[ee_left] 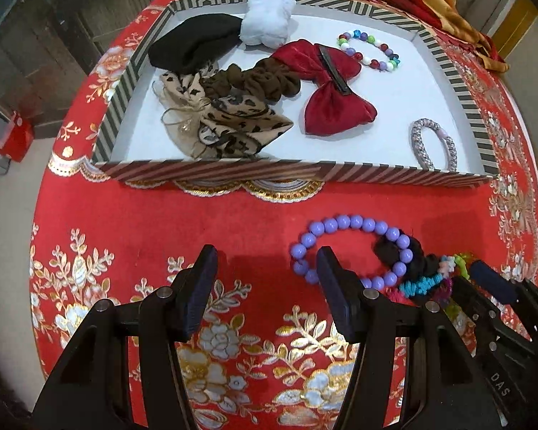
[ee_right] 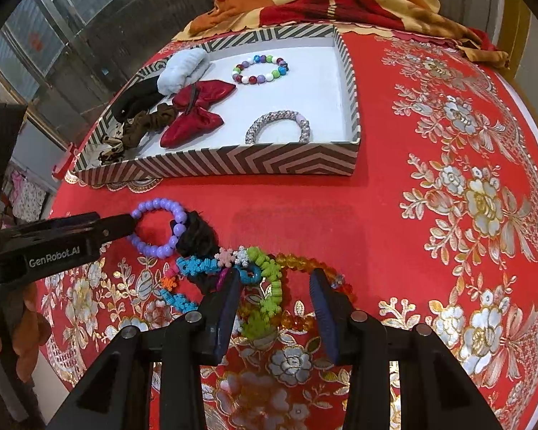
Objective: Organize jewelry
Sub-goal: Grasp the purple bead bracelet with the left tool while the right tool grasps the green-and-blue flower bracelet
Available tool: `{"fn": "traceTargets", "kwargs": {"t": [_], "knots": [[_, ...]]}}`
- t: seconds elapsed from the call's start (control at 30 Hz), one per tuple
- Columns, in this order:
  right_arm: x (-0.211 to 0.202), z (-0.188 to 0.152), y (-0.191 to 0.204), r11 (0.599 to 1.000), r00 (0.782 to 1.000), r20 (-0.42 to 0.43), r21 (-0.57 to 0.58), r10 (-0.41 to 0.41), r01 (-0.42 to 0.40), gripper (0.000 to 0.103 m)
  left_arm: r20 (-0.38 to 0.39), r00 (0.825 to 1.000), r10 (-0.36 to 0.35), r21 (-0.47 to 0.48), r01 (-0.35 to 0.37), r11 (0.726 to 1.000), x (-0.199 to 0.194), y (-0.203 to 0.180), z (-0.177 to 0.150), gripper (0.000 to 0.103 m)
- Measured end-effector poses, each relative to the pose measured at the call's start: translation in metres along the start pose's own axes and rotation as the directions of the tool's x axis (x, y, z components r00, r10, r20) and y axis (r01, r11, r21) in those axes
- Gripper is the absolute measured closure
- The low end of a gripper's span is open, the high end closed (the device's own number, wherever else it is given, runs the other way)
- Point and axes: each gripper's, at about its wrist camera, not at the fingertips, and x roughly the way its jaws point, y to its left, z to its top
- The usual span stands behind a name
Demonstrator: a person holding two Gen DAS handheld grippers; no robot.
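I hold a gripper in each hand over the red embroidered tablecloth, and the step in hand looks like picking the last loose pieces off the cloth for the striped tray. The tray already holds a red bow, a brown scrunchie, a beaded multicolour bracelet and a silver braided bangle, among other hair pieces. My left gripper stands spread, its right finger resting at the near rim of the purple bead bracelet, with nothing between the pads; only red cloth shows in the gap. My right gripper is also parted, straddling the tangle on the cloth: the green knobbly hair tie lies in the gap, with the amber bead bracelet curving across it. The pads do not appear to press on either yet. I judge the next move calls for closing the right jaws on one strand only, since the green tie, amber beads, turquoise tie and black scrunchie overlap and may drag together when lifted.
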Motion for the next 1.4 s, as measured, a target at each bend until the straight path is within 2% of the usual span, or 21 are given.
{"fn": "traceTargets", "kwargs": {"t": [0.07,0.13,0.2,0.23,0.27,0.37,0.63,0.87,1.0,1.17,1.3,1.4], "knots": [[0.003,-0.001,0.002,1.0,1.0,0.0,-0.009,-0.01,0.01,0.075,0.0,1.0,0.0,0.014,0.0,1.0,0.003,-0.003,0.002,0.047],[0.003,0.0,0.001,1.0,1.0,0.005,-0.007,-0.008,0.008,0.081,0.001,1.0,-0.005,0.017,0.005,1.0,0.008,-0.005,0.002,0.052],[0.002,0.0,-0.001,1.0,1.0,0.008,0.002,0.011,-0.011,0.087,0.019,1.0,-0.01,0.023,0.01,1.0,0.008,-0.007,0.004,0.075],[0.001,0.0,-0.002,1.0,1.0,0.01,0.006,0.018,-0.018,0.094,0.022,1.0,-0.021,0.034,0.02,0.999,0.008,-0.008,0.003,0.082],[-0.002,-0.001,-0.002,1.0,1.0,0.014,0.01,0.028,-0.028,0.095,0.022,0.999,-0.028,0.042,0.027,0.999,0.008,-0.008,0.003,0.091],[-0.014,0.0,-0.001,0.998,0.997,0.038,0.016,0.061,-0.062,0.096,0.007,0.998,-0.062,0.036,0.062,0.997,0.008,-0.005,0.003,0.095],[-0.059,0.005,0.007,0.987,0.981,0.112,0.012,0.156,-0.159,0.096,0.043,0.992,-0.115,0.035,0.113,0.993,-0.03,0.003,-0.002,0.095],[-0.083,0.013,0.016,0.987,0.976,0.151,-0.032,0.159,-0.156,0.096,0.104,0.987,-0.12,0.045,0.115,0.992,-0.063,-0.002,-0.002,0.095],[-0.064,0.008,0.013,0.995,0.992,0.091,-0.064,0.089,-0.083,0.096,0.104,0.987,-0.12,0.038,0.117,0.992,-0.067,0.003,-0.005,0.095],[-0.029,0.0,0.008,0.996,0.999,0.019,-0.087,0.039,-0.037,0.094,0.09,0.988,-0.123,0.026,0.121,0.992,-0.067,0.011,-0.012,0.095],[-0.007,-0.001,0.002,0.996,0.999,-0.031,-0.081,0.025,-0.028,0.093,0.086,0.989,-0.118,0.012,0.117,0.993,-0.066,0.016,-0.012,0.095],[-0.001,-0.001,0.0,0.996,0.999,-0.032,-0.082,0.024,-0.027,0.088,0.083,0.99,-0.116,0.006,0.115,0.993,-0.065,0.019,-0.012,0.095]]}}
